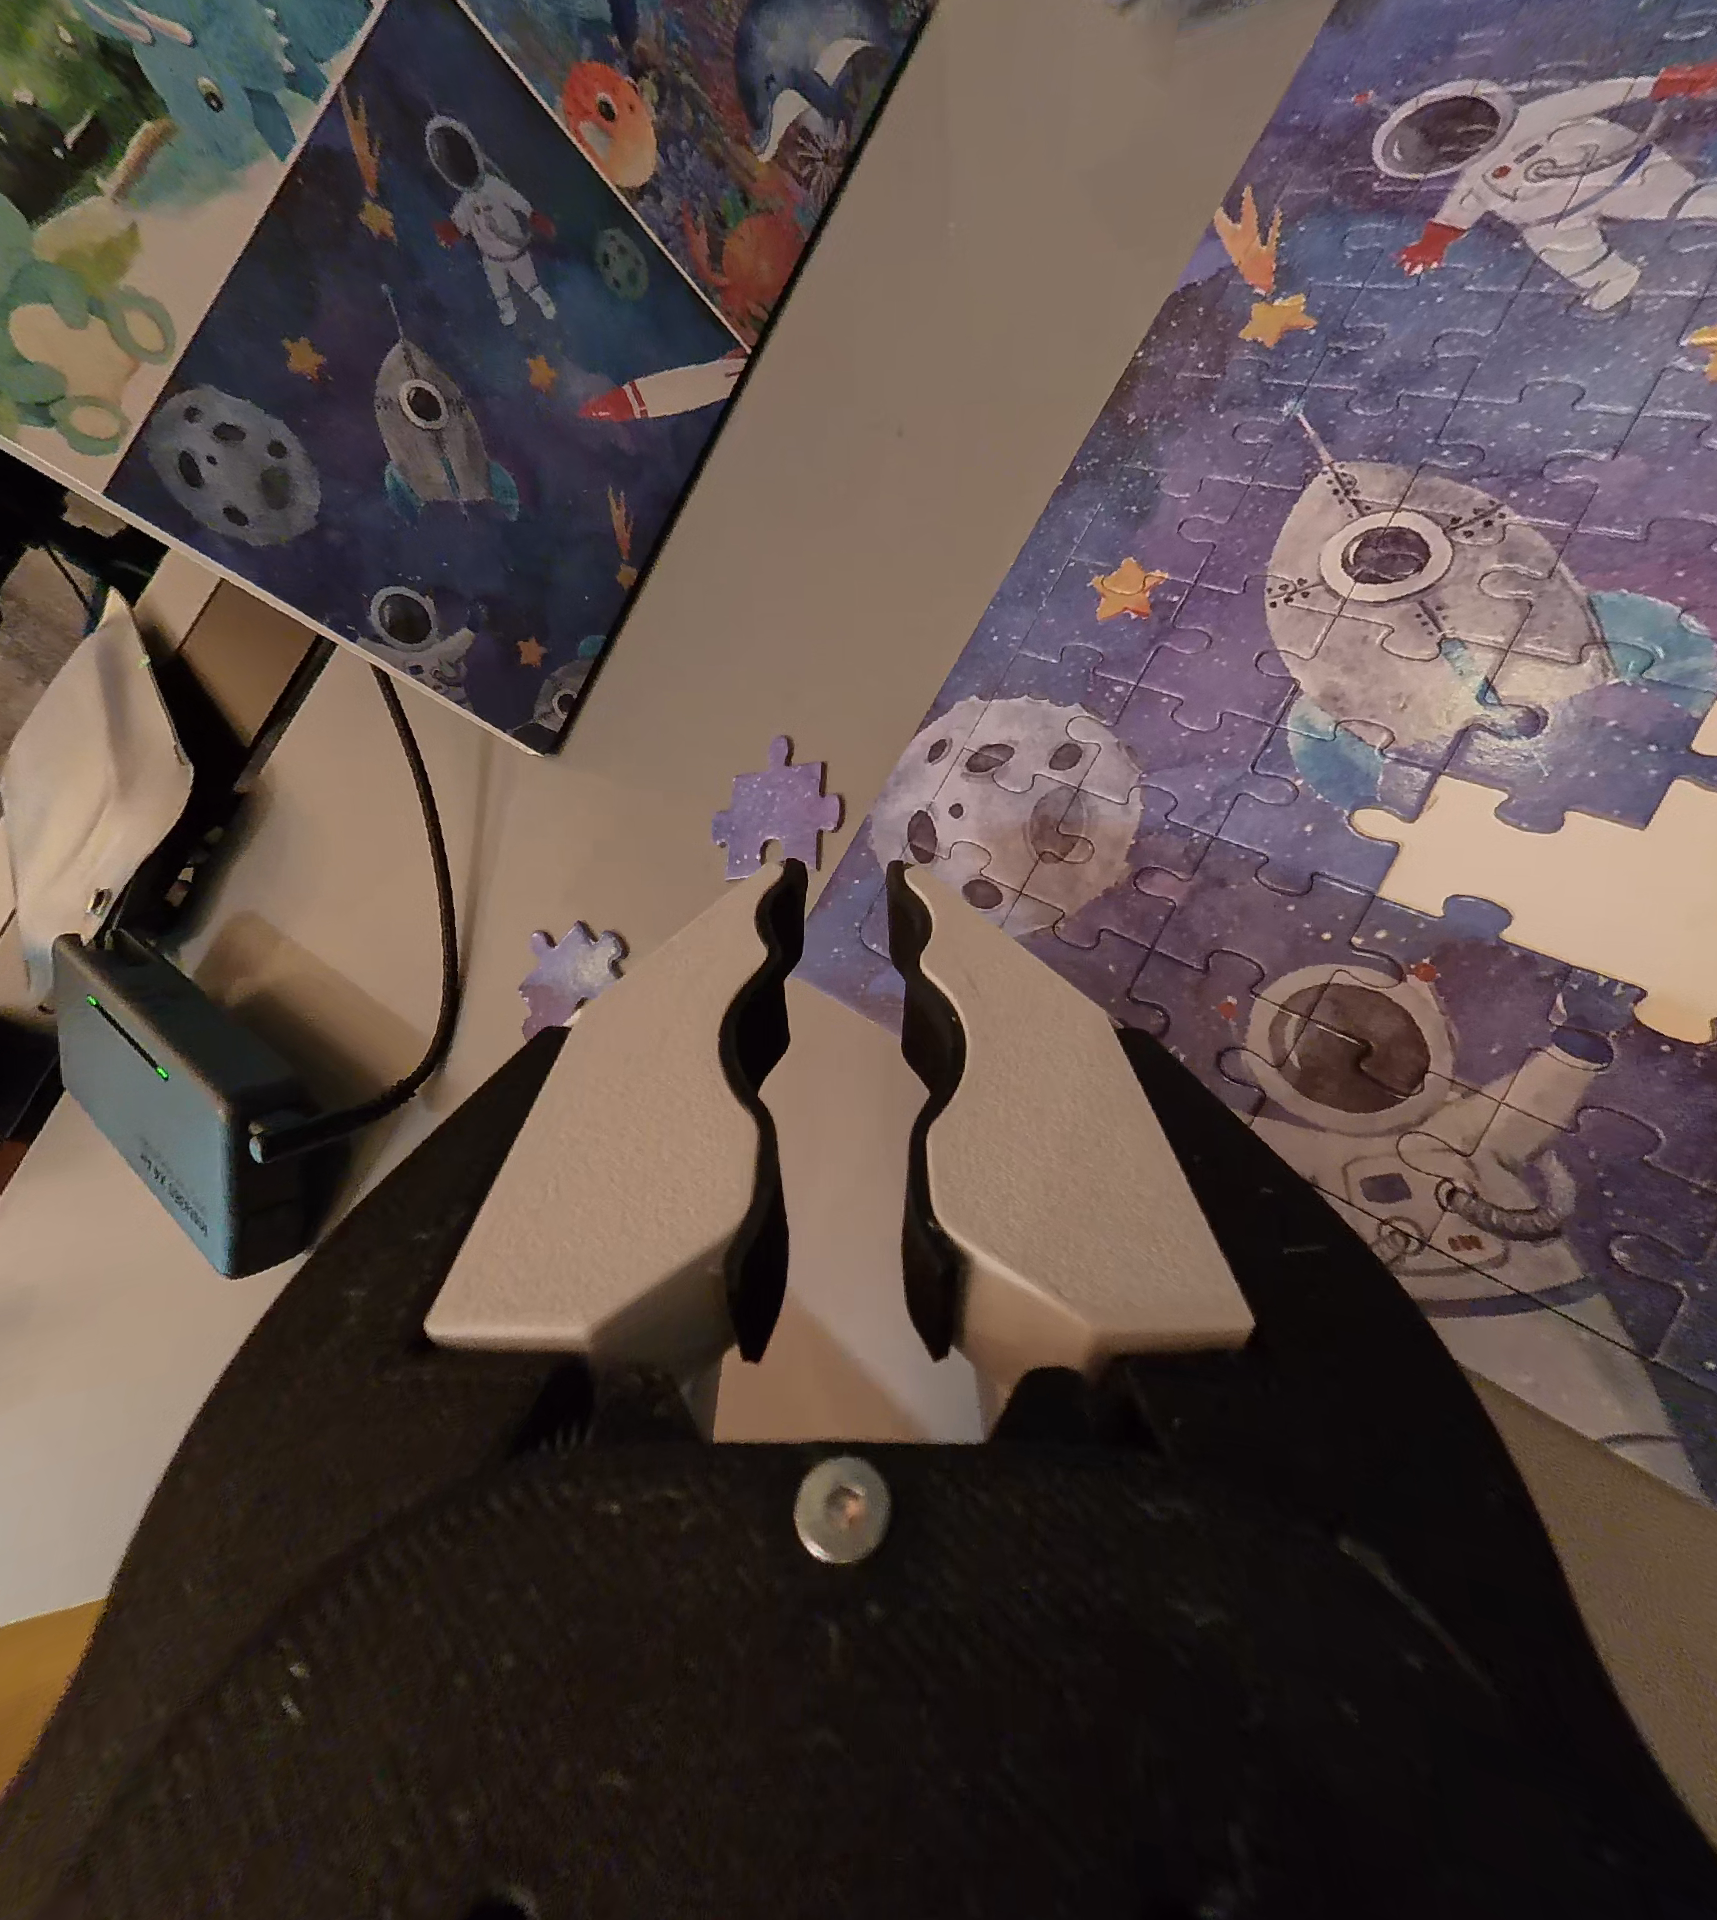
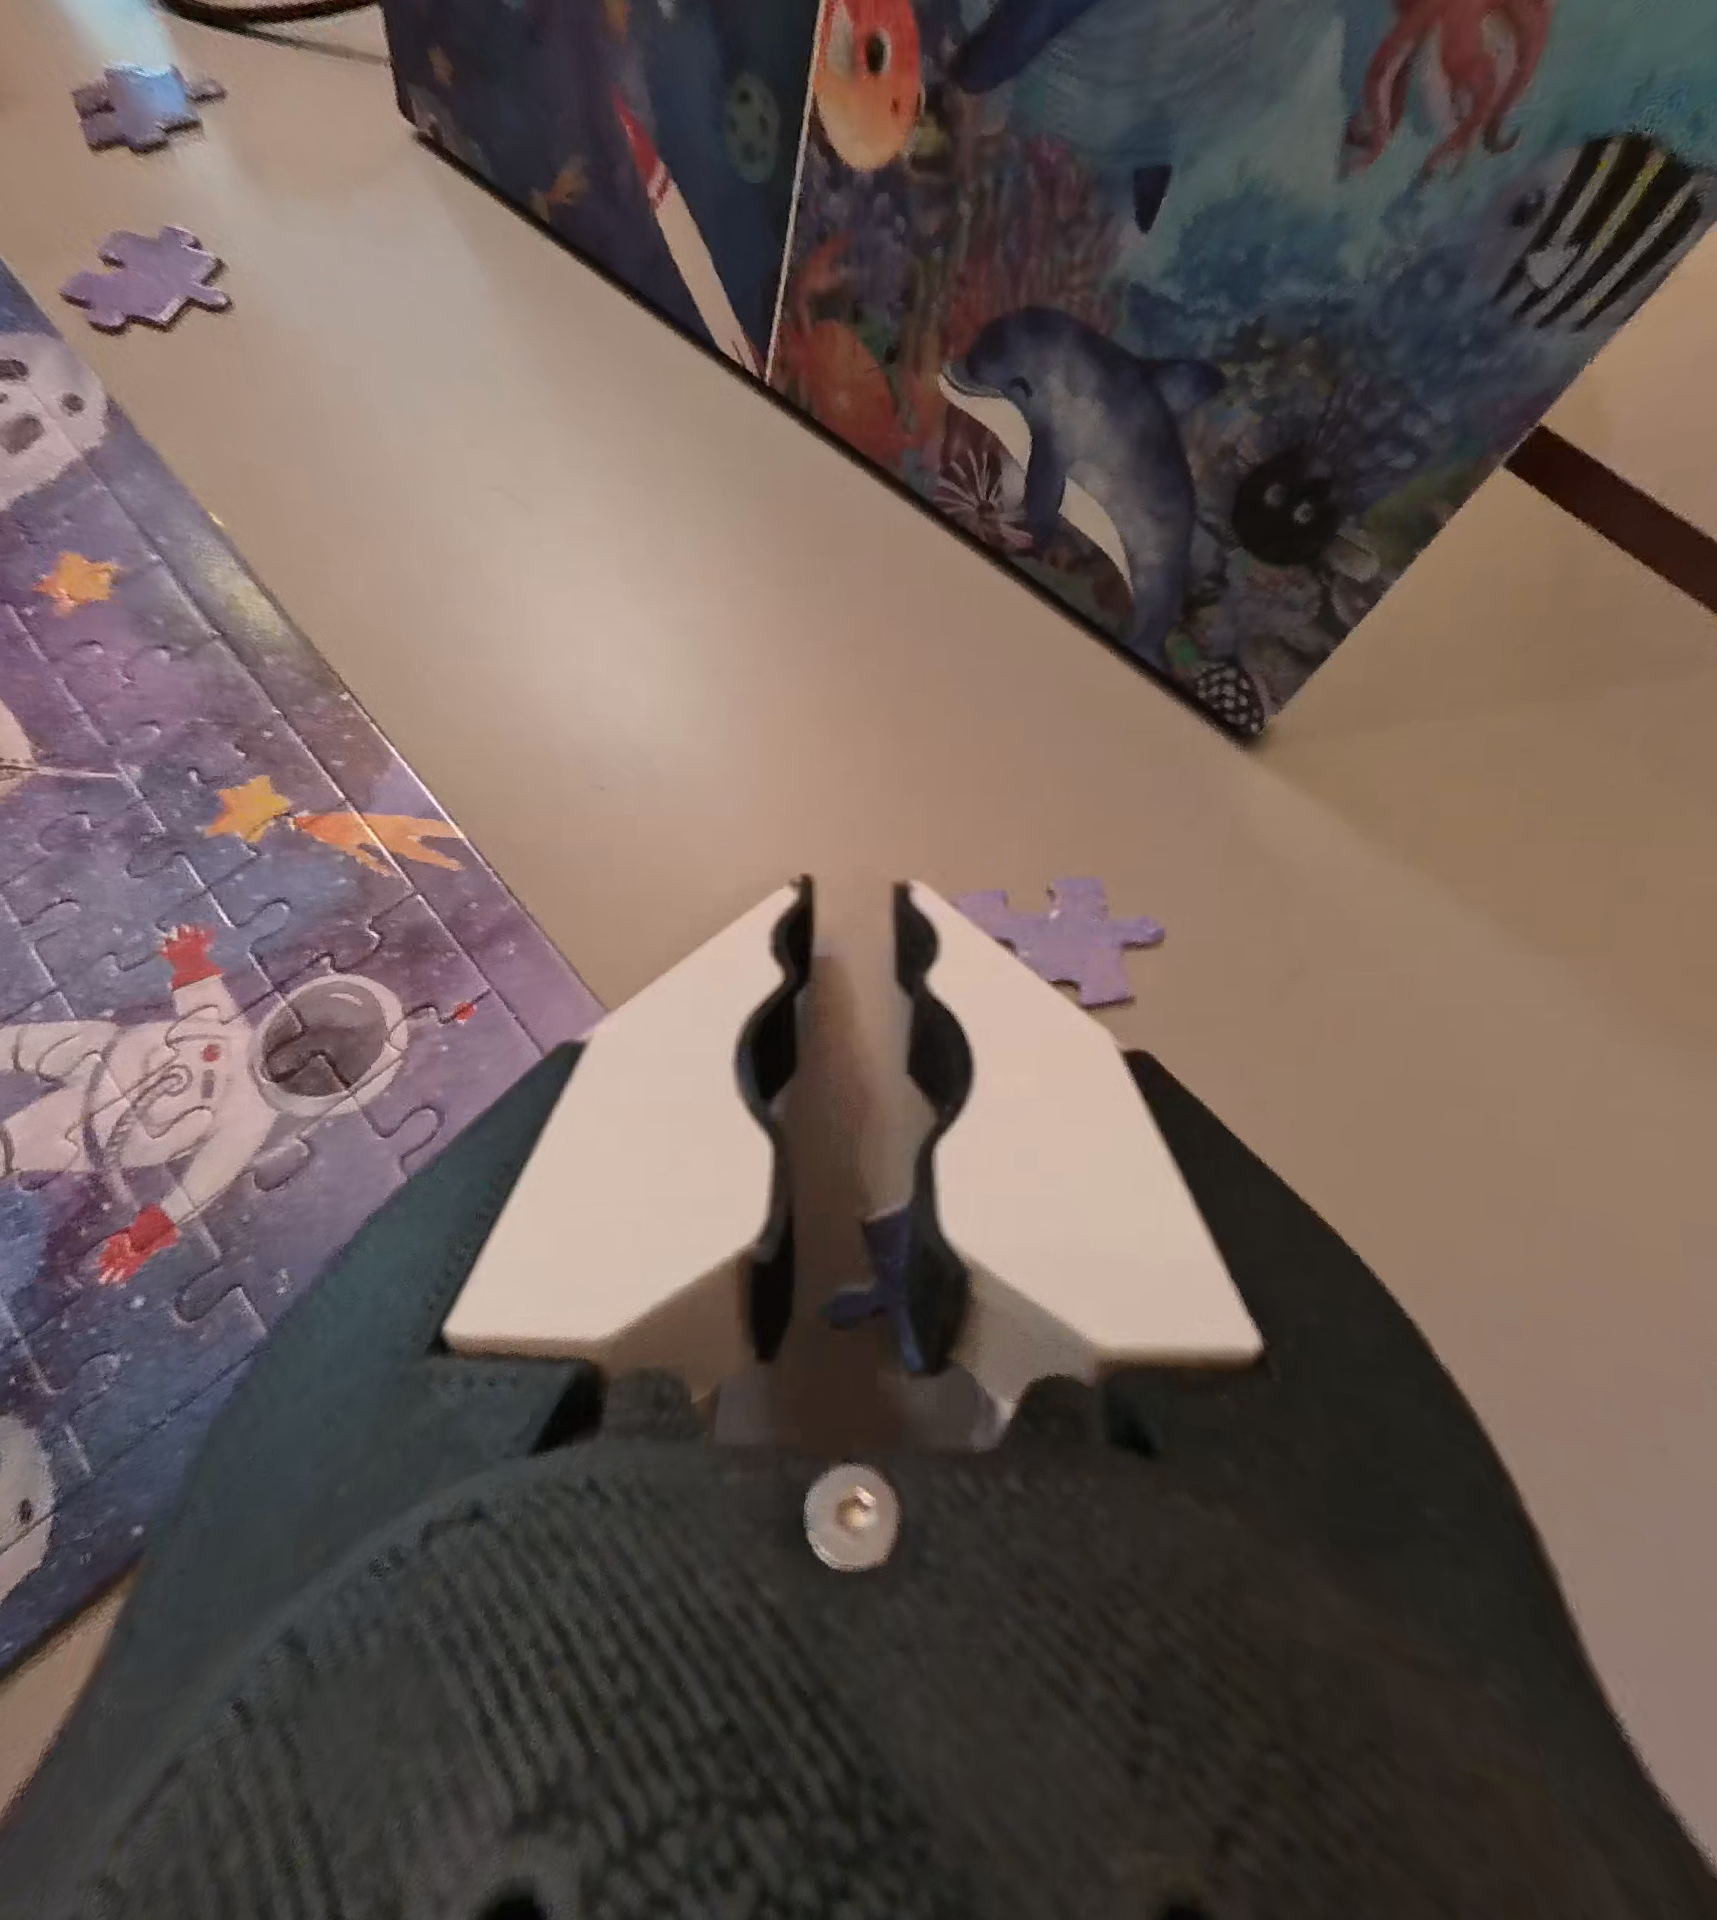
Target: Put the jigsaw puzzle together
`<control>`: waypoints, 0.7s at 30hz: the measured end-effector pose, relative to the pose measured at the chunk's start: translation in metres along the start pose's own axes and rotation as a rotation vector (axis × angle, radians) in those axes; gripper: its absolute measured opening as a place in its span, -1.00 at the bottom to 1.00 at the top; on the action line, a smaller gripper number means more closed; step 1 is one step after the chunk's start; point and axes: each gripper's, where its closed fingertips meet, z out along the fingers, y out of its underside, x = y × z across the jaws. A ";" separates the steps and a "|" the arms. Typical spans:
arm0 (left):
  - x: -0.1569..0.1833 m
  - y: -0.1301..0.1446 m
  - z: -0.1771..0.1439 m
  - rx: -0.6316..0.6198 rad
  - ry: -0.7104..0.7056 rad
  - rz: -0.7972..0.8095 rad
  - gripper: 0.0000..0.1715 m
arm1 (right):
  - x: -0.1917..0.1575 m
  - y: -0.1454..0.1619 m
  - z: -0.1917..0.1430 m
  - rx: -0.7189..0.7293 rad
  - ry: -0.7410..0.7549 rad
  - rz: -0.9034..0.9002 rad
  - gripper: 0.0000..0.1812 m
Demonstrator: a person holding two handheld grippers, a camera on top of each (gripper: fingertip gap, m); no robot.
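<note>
In the left wrist view, a small dark box with green lights [image 1: 173, 1132] and a black cable [image 1: 433, 831] sit at the far left of the counter [image 1: 937, 416]. A picture box [image 1: 438, 343] with space and sea drawings lies behind them. 2 loose purple pieces lie near the middle: 1 piece [image 1: 779, 808] is just past the tip of the left hand-held gripper [image 1: 846, 878], and the other piece [image 1: 568, 971] is partly hidden by its left finger. This gripper is open a little way and holds nothing. To the right lies the jigsaw puzzle [image 1: 1353, 727], a space picture that is mostly built, with a bare gap [image 1: 1560, 873] on its right side.

In the right wrist view, the puzzle is on the left. 2 loose pieces lie beyond its far corner. The right hand-held gripper [image 2: 854, 896] is also open a little way. Its tips hold nothing. A small dark blue bit [image 2: 880, 1283] sits deep between the fingers; I cannot tell what it is. Another purple piece [image 2: 1072, 940] lies just to the right of its tip. The picture box stands upright at the far right.
</note>
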 end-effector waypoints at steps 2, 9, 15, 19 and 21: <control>0.000 0.000 0.000 -0.001 -0.001 0.003 -0.84 | 0.003 0.004 0.000 -0.043 0.033 -0.007 -0.70; 0.001 0.000 0.000 0.001 0.003 0.002 -0.84 | 0.045 0.007 -0.008 0.004 0.176 0.073 -0.30; 0.003 0.000 0.001 -0.001 0.007 0.005 -0.84 | 0.033 0.015 -0.002 -0.049 0.073 0.089 -0.60; 0.002 0.000 0.001 -0.001 0.006 0.001 -0.84 | 0.027 0.015 -0.002 -0.061 0.066 0.066 -0.69; 0.001 0.000 0.001 0.000 0.004 0.000 -0.84 | 0.024 0.015 -0.002 -0.063 0.055 0.064 -0.69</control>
